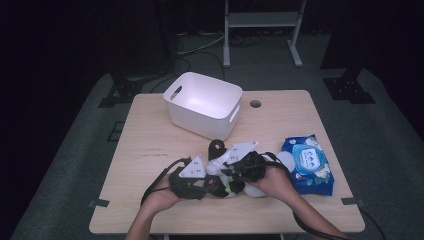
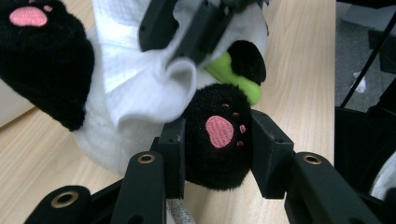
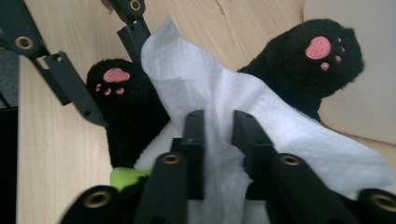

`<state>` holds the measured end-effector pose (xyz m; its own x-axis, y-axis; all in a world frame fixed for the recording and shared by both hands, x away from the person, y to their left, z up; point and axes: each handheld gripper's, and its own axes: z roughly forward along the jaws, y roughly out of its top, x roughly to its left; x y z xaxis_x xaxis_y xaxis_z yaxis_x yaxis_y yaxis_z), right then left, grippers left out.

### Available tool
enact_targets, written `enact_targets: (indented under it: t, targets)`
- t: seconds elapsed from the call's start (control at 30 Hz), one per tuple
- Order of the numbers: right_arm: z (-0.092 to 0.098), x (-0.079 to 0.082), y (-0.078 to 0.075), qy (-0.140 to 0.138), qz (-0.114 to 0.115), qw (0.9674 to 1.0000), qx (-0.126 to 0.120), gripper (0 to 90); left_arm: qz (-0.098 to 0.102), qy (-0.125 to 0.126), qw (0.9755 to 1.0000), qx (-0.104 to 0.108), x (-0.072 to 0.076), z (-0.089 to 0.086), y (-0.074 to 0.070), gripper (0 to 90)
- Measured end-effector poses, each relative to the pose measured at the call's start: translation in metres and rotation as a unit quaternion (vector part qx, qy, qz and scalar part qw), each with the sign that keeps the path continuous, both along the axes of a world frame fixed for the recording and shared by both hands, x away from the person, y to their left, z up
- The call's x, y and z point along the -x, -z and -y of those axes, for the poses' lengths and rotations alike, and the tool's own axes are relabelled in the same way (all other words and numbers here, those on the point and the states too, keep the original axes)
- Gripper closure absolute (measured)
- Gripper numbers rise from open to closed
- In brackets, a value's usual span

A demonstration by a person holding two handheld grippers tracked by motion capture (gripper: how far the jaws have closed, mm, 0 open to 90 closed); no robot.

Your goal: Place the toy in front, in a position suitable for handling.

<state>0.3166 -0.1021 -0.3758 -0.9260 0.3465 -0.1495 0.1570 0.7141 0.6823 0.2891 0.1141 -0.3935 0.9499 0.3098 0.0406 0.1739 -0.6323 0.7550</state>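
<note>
A black and white plush toy [image 1: 235,187] lies near the table's front edge. My left gripper [image 2: 219,135] is shut on one of its black paws [image 2: 224,154], which has a pink pad. A white wipe [image 3: 196,84] is draped over the toy's white body. My right gripper [image 3: 218,126] is shut on a fold of that wipe, jaws close together. The toy's other black paw [image 3: 317,60] sticks up free. A green piece [image 2: 233,77] of the toy shows beside the held paw. In the high view both grippers meet over the toy, left gripper [image 1: 212,182] and right gripper [image 1: 227,172].
A white plastic bin [image 1: 202,102] with handle slots stands at the back middle of the wooden table [image 1: 150,150]. A blue pack of wet wipes [image 1: 307,162] lies to the right of the hands. A cable hole [image 1: 255,104] sits behind it.
</note>
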Motion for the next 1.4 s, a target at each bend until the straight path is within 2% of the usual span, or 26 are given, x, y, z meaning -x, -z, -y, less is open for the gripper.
enact_targets:
  t: [0.1, 0.27, 0.37, 0.53, 0.63, 0.73, 0.77, 0.9, 1.0, 1.1, 1.3, 1.4]
  targets:
    - [0.007, 0.002, -0.004, -0.009, -0.002, 1.0, -0.001, 82.5, -0.001, -0.002, 1.0, 0.002, 0.0, -0.001, -0.001, 60.4]
    - [0.019, 0.009, -0.01, -0.022, -0.003, 0.9997, -0.005, 83.2, 0.0, -0.005, 1.0, 0.002, -0.001, -0.001, 0.0, 60.2]
    - [0.03, 0.014, -0.01, -0.02, -0.004, 0.9998, 0.003, 83.2, -0.001, -0.013, 0.9999, 0.007, -0.003, -0.004, 0.0, 60.2]
    - [0.051, 0.018, -0.001, -0.007, -0.009, 0.9998, 0.015, 83.2, 0.0, -0.019, 0.9998, 0.009, -0.005, -0.006, 0.0, 60.0]
    - [0.062, 0.021, 0.001, 0.001, -0.018, 0.9998, 0.006, 83.2, 0.001, -0.02, 0.9998, 0.011, -0.005, -0.005, 0.0, 59.9]
    - [0.062, 0.022, 0.002, 0.002, -0.017, 0.9998, -0.003, 83.2, 0.003, -0.02, 0.9998, 0.009, -0.004, -0.003, -0.001, 59.9]
    - [0.057, 0.023, 0.005, -0.007, -0.022, 0.9997, -0.01, 83.1, 0.005, -0.019, 0.9998, 0.007, -0.004, -0.003, -0.001, 59.9]
    - [0.041, 0.025, 0.011, -0.022, -0.018, 0.9996, -0.003, 83.2, 0.009, -0.021, 0.9997, 0.001, -0.004, -0.004, 0.0, 59.8]
    - [0.041, 0.025, 0.01, -0.024, -0.019, 0.9995, -0.004, 83.2, 0.009, -0.022, 0.9997, 0.003, -0.004, -0.006, -0.001, 60.6]
    - [0.052, 0.025, 0.007, -0.018, -0.014, 0.9997, 0.0, 83.3, 0.014, -0.029, 0.9995, 0.001, -0.006, -0.009, -0.003, 61.6]
    - [0.072, 0.028, 0.004, -0.002, -0.017, 0.9998, -0.014, 83.3, 0.012, -0.032, 0.9994, -0.003, -0.004, -0.009, -0.004, 62.2]
    - [0.08, 0.03, 0.004, 0.004, -0.018, 0.9996, -0.022, 83.3, 0.014, -0.031, 0.9993, -0.012, -0.003, -0.009, -0.005, 62.3]
